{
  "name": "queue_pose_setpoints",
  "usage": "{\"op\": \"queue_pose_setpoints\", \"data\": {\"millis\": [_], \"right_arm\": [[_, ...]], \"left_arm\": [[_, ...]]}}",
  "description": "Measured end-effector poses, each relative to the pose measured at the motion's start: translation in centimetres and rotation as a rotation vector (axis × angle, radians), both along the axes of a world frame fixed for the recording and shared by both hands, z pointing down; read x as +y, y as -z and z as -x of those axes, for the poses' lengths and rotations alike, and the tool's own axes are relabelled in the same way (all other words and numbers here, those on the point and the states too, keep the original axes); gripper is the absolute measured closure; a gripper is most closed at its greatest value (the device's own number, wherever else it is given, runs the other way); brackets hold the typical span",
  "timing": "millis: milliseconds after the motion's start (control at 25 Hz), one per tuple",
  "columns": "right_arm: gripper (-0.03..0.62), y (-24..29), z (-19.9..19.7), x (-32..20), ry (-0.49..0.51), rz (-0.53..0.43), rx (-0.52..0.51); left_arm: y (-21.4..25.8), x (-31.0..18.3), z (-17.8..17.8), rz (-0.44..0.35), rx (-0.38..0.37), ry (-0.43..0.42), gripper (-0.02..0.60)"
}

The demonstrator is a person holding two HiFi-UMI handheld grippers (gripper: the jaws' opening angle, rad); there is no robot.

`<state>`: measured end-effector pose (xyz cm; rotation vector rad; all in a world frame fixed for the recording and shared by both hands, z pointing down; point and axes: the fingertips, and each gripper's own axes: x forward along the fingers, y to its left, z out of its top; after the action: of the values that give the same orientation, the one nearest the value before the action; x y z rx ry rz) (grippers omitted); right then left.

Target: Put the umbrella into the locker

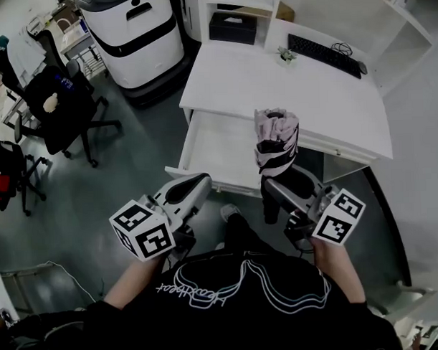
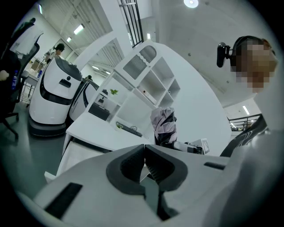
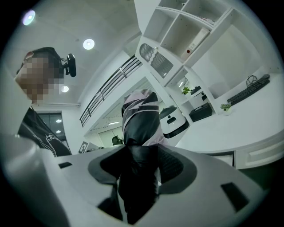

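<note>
A folded umbrella (image 1: pixel 276 140), pink-white canopy with black bands, stands upright in my right gripper (image 1: pixel 278 191), which is shut on its dark lower part. In the right gripper view the umbrella (image 3: pixel 141 119) fills the gap between the jaws of the gripper (image 3: pixel 140 153). My left gripper (image 1: pixel 200 183) is beside it on the left, shut and empty; in its own view the left gripper (image 2: pixel 144 151) has its tips touching, with the umbrella (image 2: pixel 163 125) beyond. Both hover in front of an open white drawer (image 1: pixel 218 143) under the white desk (image 1: pixel 309 96).
On the desk lie a black keyboard (image 1: pixel 324 55) and a small plant (image 1: pixel 286 56); a black box (image 1: pixel 232 27) sits in the shelf behind. A large white machine (image 1: pixel 135 37) stands to the left, and black office chairs (image 1: pixel 66 104) further left.
</note>
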<state>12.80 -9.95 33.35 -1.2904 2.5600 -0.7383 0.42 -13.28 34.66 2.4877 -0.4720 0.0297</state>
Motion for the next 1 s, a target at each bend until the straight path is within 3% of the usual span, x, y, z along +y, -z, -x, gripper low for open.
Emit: {"op": "queue_pose_setpoints", "data": {"millis": [400, 1000], "right_arm": [[0.373, -2.8, -0.1, -7.4, 0.11, 0.092, -0.013], [0.374, -8.6, 2.8, -15.6, 0.291, 0.189, 0.19]], "left_arm": [[-1.5, -5.4, -0.1, 0.056, -0.014, 0.111, 0.575], [-4.1, -10.8, 1.7, 0.107, -0.042, 0.234, 0.575]]}}
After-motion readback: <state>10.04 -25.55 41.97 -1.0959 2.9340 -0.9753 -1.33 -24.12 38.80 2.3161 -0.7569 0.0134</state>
